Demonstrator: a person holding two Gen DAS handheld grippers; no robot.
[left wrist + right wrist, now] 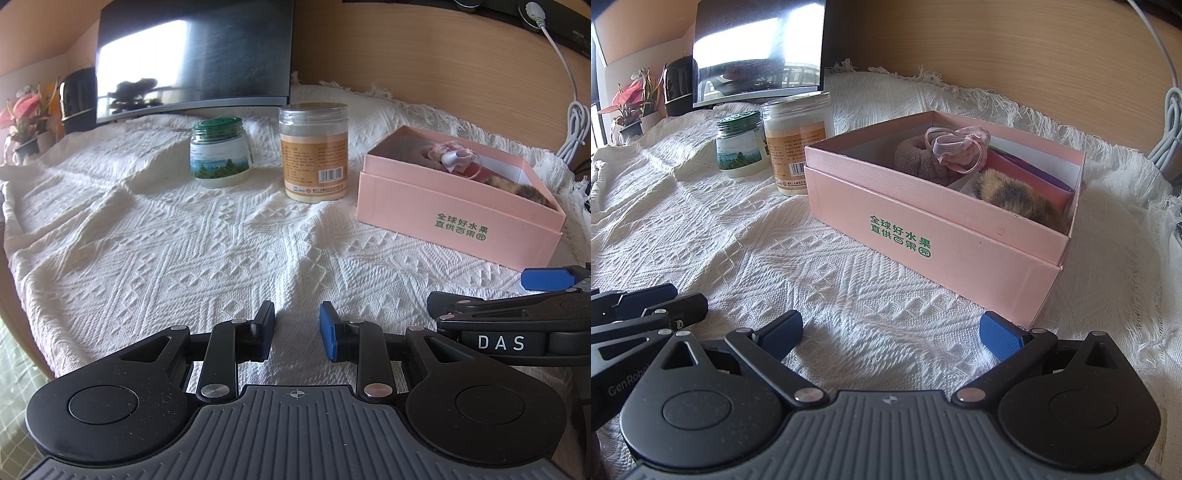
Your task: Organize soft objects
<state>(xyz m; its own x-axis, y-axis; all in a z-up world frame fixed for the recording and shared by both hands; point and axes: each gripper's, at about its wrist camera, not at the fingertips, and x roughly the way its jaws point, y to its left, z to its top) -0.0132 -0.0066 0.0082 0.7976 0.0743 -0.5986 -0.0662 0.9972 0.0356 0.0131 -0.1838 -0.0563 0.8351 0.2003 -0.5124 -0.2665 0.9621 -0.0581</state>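
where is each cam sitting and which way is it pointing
Left wrist: sits on the left hand-held gripper, low over the white cloth, facing two jars and a monitor; its own empty fingers show, the right one's tip at right.
Right wrist: sits on the right hand-held gripper, facing the pink box; wide-open fingers show.
Shared: pink box, green-lid jar, tall jar, monitor.

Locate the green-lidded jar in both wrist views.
Left wrist: green-lidded jar sits upper centre-left on the white cloth, left of the orange-label jar.
Right wrist: green-lidded jar sits upper left, again just left of the orange-label jar.
Shared landmark: pink box, right of both jars.
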